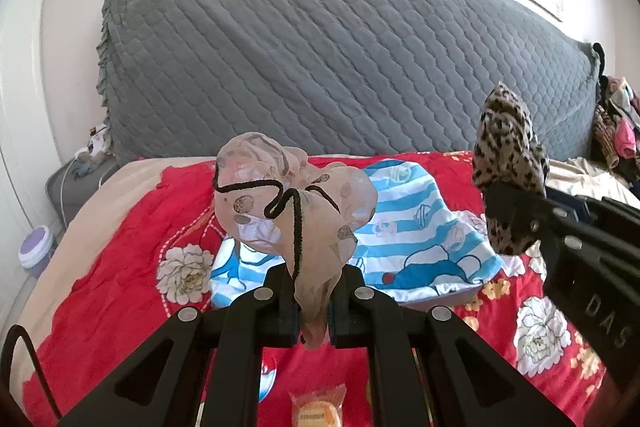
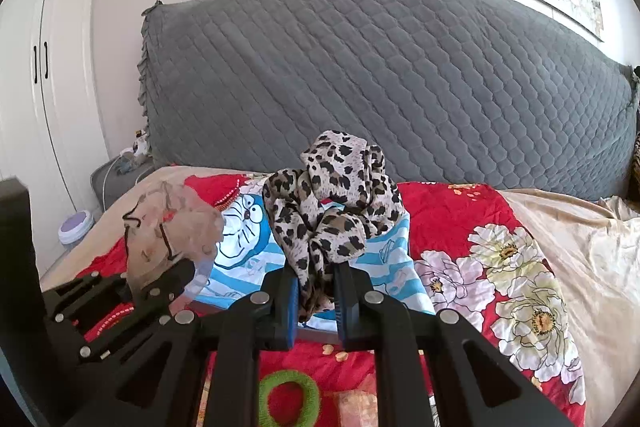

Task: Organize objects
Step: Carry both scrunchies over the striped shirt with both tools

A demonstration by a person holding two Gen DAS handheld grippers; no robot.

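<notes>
My left gripper (image 1: 313, 291) is shut on a sheer beige scrunchie (image 1: 296, 203) with a black cord, held up above the bed. It also shows at the left of the right wrist view (image 2: 172, 235). My right gripper (image 2: 316, 295) is shut on a leopard-print scrunchie (image 2: 336, 203), also held above the bed. That scrunchie shows at the right of the left wrist view (image 1: 508, 171). A blue-and-white striped cartoon towel (image 1: 420, 231) lies on the red flowered bedspread (image 1: 120, 259) beneath both.
A green hair tie (image 2: 288, 399) and a wrapped snack (image 1: 318, 411) lie on the bedspread near me. A grey quilted headboard cover (image 1: 320, 59) stands behind the bed. A pile of clothes (image 1: 616, 123) is at far right. A lilac-lidded tub (image 1: 36, 247) sits on the floor left.
</notes>
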